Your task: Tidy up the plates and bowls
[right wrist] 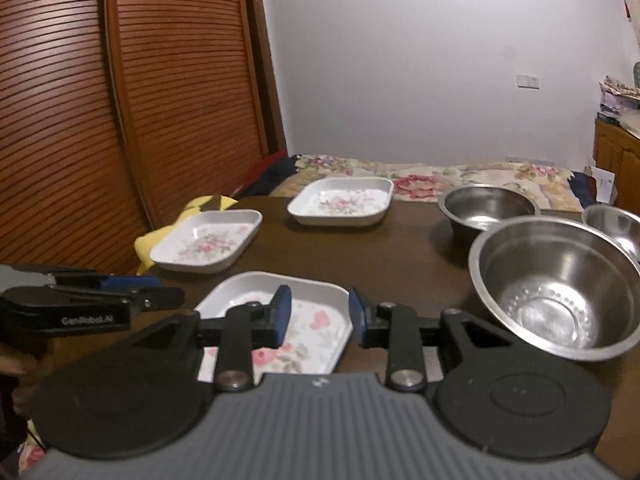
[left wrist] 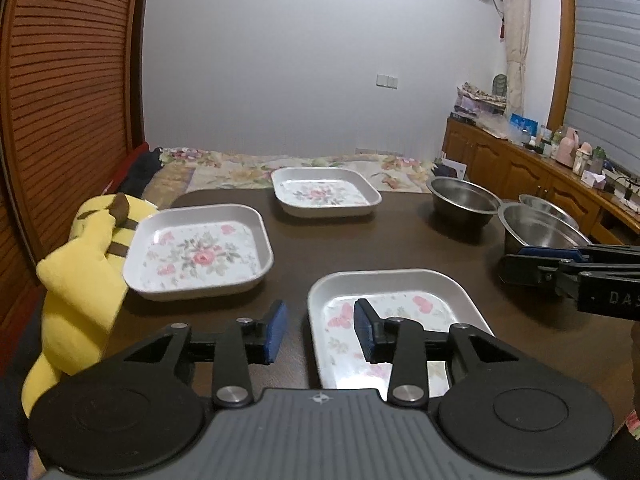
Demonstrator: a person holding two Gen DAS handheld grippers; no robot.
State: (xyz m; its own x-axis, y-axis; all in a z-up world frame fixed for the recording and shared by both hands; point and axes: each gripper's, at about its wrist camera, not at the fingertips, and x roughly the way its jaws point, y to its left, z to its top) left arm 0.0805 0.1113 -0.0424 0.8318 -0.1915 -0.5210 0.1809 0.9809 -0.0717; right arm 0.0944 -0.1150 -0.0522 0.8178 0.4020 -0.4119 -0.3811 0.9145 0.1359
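Three square floral plates lie on the dark table (left wrist: pixel 360 240): a near plate (left wrist: pixel 400 284) (right wrist: pixel 248 288), a left plate (left wrist: pixel 200 252) (right wrist: pixel 208 240) and a far plate (left wrist: pixel 324 192) (right wrist: pixel 340 200). Three steel bowls stand to the right: a near bowl (right wrist: pixel 552 280) (left wrist: pixel 536 228), a far bowl (right wrist: pixel 488 204) (left wrist: pixel 464 196) and a third bowl (right wrist: pixel 616 224) at the edge. My left gripper (left wrist: pixel 320 320) is open, its jaws straddling the near plate's left rim without pressing on it. My right gripper (right wrist: pixel 319 306) is open over that plate's right corner.
A yellow plush toy (left wrist: pixel 80 280) leans against the table's left edge beside the left plate. Behind the table lies a bed with a floral cover (left wrist: pixel 280 164). A louvred wooden door (right wrist: pixel 120 100) is on the left, a cluttered wooden cabinet (left wrist: pixel 520 168) on the right.
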